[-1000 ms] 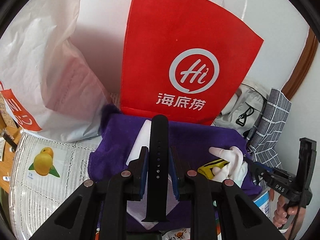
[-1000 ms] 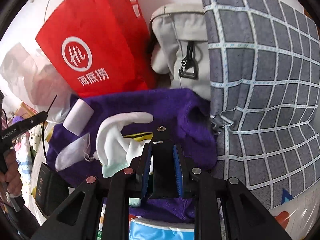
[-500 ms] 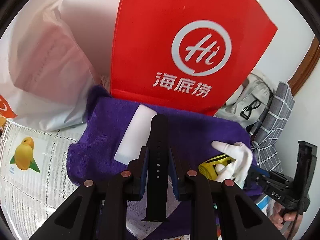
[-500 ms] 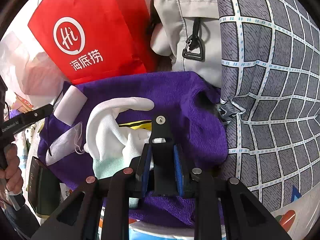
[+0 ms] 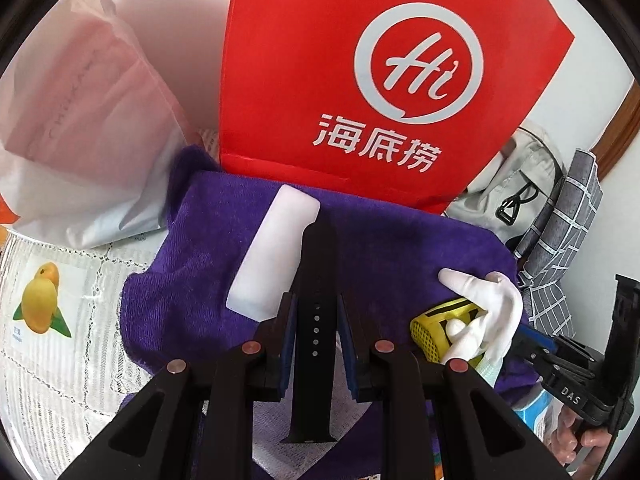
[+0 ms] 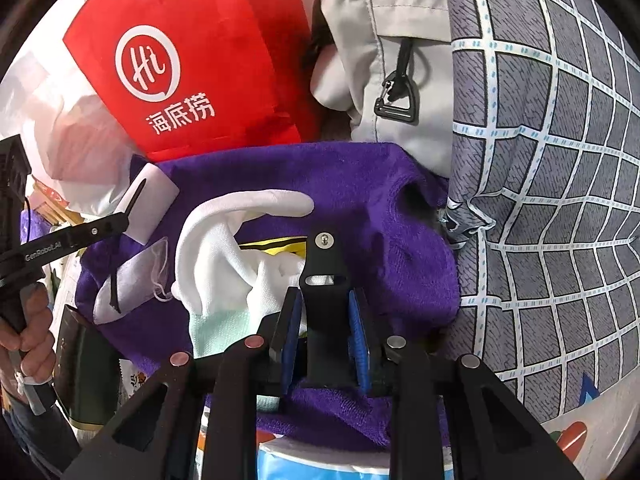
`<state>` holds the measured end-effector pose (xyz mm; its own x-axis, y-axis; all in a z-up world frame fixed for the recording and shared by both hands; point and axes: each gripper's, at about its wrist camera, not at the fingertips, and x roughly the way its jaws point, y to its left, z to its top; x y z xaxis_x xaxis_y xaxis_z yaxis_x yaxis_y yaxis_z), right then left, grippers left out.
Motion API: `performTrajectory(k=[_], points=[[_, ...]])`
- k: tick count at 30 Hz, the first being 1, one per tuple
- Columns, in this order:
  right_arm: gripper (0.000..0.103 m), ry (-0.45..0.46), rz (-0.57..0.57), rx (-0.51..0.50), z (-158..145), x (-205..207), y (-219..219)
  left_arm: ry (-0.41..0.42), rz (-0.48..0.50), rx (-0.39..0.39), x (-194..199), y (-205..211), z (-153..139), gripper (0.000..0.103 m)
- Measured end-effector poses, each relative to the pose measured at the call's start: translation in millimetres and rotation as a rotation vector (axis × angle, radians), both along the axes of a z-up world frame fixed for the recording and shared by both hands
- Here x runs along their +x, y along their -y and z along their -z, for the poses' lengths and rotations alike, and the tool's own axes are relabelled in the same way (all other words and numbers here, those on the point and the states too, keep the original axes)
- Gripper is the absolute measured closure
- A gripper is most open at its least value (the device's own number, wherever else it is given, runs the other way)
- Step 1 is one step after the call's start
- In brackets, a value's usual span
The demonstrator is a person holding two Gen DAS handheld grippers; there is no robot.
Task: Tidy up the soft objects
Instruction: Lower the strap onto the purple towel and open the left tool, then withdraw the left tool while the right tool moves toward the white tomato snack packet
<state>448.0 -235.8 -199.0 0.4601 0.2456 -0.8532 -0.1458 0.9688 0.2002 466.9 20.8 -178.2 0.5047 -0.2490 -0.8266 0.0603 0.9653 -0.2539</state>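
Purple towel point(image 5: 224, 280) now fills more of the left wrist view than it did a second ago, and the red paper bag point(image 5: 360, 80) at the far side looms larger, so the left gripper point(image 5: 316, 320) has moved forward and down toward the cloth; this suggests the holed black strap point(image 5: 314, 320) is being carried in for placing among the soft things. Its jaws are closed on that strap, which runs lengthwise between the blue pads and juts out past them, over the white foam block point(image 5: 276, 256) lying on the towel. To the right lie a white glove point(image 5: 488, 312) and a yellow mesh item point(image 5: 436, 328), touching each other. In the right wrist view the checked grey cloth point(image 6: 552, 160) and grey backpack point(image 6: 384, 60) have likewise grown, so the right gripper point(image 6: 326, 312) has also pushed in and lower. Its jaws are clamped on a short black strap piece with a metal stud point(image 6: 325, 264), pointing far-ward, its tip above the glove. Left of the glove a white face mask point(image 6: 132, 280) rests on the towel, and the other gripper's handle shows at the left edge, tilted toward the foam block.
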Motion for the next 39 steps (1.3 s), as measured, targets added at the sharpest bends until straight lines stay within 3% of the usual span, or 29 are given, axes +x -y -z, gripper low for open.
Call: performTrajectory(k=[9,10,12,18,22,30,34,39], points=[[0.048,0.066,-0.039,-0.004,-19.5,-7.0,-14.7,-0.008,0.017,0.008,-2.1,0.9,-5.9,0.083],[0.047,0.078,-0.040,-0.005,-22.6,-8.5,-15.2,-0.005,0.021,0.008,-3.1,1.2,-8.0,0.083],[0.047,0.102,-0.040,-0.010,-29.0,-11.3,-17.3,0.004,0.028,0.011,-5.8,3.8,-13.7,0.072],[0.047,0.168,-0.051,-0.010,-54.0,-28.6,-28.4,0.049,0.038,0.021,-16.0,5.9,-36.5,0.069],[0.044,0.221,-0.056,-0.001,-67.8,-59.2,-39.4,0.090,0.033,0.028,-26.7,2.2,-55.8,0.060],[0.044,0.189,-0.097,-0.030,-58.8,-129.2,-68.9,0.172,0.051,0.025,-51.5,2.9,-93.0,0.055],[0.044,0.123,-0.106,0.031,-42.8,-144.5,-82.7,0.208,0.062,0.021,-66.3,3.7,-108.2,0.050],[0.044,0.081,-0.153,0.027,-20.9,-149.1,-115.7,0.245,0.048,0.041,-82.9,-6.5,-125.9,0.048]])
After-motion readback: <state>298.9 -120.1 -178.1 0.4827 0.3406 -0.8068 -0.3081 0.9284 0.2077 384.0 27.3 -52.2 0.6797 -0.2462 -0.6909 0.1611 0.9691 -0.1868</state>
